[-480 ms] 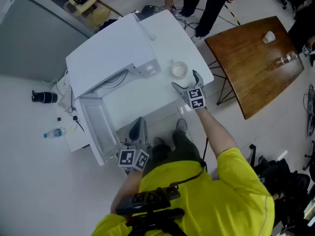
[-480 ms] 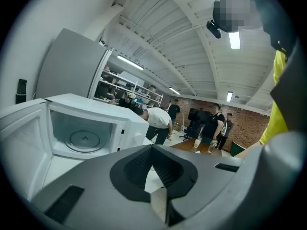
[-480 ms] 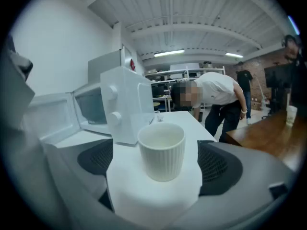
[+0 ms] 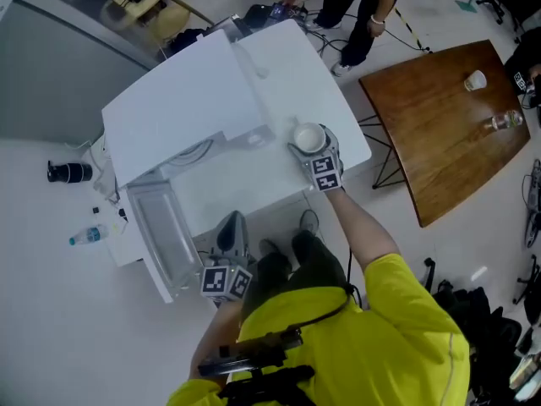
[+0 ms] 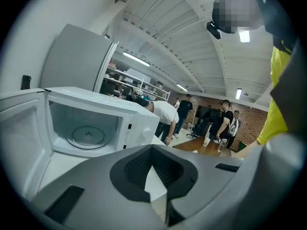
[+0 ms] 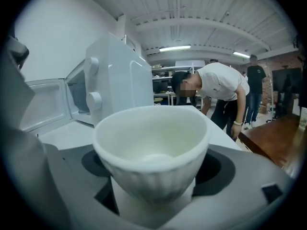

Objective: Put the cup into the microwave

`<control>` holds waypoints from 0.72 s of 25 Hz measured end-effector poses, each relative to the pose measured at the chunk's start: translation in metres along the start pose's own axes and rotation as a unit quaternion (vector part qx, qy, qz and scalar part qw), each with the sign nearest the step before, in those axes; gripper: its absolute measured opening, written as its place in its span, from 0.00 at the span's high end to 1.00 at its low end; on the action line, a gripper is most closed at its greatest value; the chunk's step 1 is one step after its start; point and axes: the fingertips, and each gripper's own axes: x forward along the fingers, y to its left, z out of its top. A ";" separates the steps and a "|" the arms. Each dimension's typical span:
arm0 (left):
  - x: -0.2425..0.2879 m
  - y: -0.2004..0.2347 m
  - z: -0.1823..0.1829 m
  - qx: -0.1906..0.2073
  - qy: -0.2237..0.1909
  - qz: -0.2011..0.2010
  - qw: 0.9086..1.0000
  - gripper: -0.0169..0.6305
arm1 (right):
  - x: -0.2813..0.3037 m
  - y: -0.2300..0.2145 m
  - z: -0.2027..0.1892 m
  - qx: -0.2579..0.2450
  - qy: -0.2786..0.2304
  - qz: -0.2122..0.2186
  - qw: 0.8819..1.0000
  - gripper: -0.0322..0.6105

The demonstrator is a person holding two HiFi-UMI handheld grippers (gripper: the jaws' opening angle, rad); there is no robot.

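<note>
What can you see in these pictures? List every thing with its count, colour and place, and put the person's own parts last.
microwave: 1, white, on the white table, door open
white table: 1, white, centre
cup: 1, white, on the white table beside the microwave
wooden table: 1, brown, right
paper cup: 1, white, on the wooden table
clear bottle: 1, clear, on the wooden table
water bottle: 1, clear, floor at left
black cylinder: 1, black, floor at left
bystanders: several, beyond the tables
left gripper: 1, grey, near the open door, jaws together, empty
right gripper: 1, grey, jaws apart either side of the cup
</note>
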 end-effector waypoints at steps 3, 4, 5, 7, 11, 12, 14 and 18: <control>0.000 0.008 0.007 0.003 -0.007 0.007 1.000 0.99 | -0.019 0.009 0.016 0.003 -0.013 0.017 1.000 0.20; -0.002 0.012 0.010 0.003 -0.010 0.012 1.000 0.99 | -0.033 0.018 0.027 0.001 -0.021 0.026 0.999 0.20; -0.004 0.017 0.013 0.003 -0.016 0.019 1.000 0.99 | -0.049 0.028 0.039 -0.003 -0.028 0.035 0.999 0.20; -0.010 0.027 0.021 -0.001 -0.030 0.033 0.999 0.99 | -0.085 0.053 0.065 -0.015 -0.039 0.056 0.998 0.20; -0.037 0.046 0.038 -0.008 -0.059 0.056 0.997 0.99 | -0.151 0.123 0.112 -0.033 -0.043 0.115 0.992 0.20; -0.045 0.051 0.042 -0.006 -0.067 0.062 0.996 0.99 | -0.161 0.140 0.120 -0.031 -0.042 0.130 0.990 0.20; -0.059 0.066 0.049 0.000 -0.079 0.076 0.994 0.99 | -0.168 0.171 0.132 -0.026 -0.038 0.152 0.987 0.20; -0.094 0.101 0.066 -0.008 -0.098 0.106 0.989 0.99 | -0.146 0.235 0.138 -0.028 -0.030 0.191 0.981 0.20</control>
